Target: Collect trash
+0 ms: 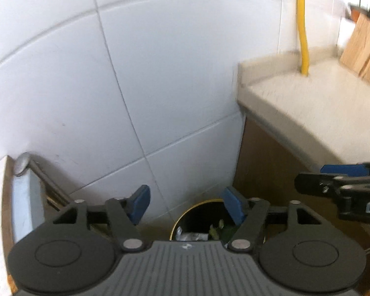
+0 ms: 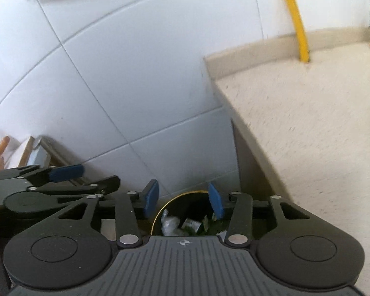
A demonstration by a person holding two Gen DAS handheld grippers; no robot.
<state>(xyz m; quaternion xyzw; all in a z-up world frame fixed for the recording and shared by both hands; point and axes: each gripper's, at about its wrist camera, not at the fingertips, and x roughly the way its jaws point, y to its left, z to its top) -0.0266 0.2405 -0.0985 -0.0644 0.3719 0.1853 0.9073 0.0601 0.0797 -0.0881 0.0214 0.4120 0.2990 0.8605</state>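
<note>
A black trash bin with a yellow rim (image 1: pixel 185 213) (image 2: pixel 170 201) stands on the floor in the corner, below both grippers. Inside it lie crumpled wrappers (image 2: pixel 169 223) and green scraps (image 1: pixel 215 230). My left gripper (image 1: pixel 186 203) hangs above the bin, jaws open, nothing between its blue pads (image 1: pixel 140 203). My right gripper (image 2: pixel 183 201) also hovers over the bin, open and empty. In the left wrist view the right gripper (image 1: pixel 308 178) shows at the right edge; in the right wrist view the left gripper (image 2: pixel 86 176) sits at the left.
White tiled wall (image 1: pixel 135 74) rises behind the bin. A beige counter (image 2: pixel 308 113) with a wooden cabinet side stands to the right; a yellow pipe (image 1: pixel 303 37) runs up from it, and a wooden board (image 1: pixel 360 49) leans at its back. A metal-edged ledge (image 1: pixel 24 192) lies to the left.
</note>
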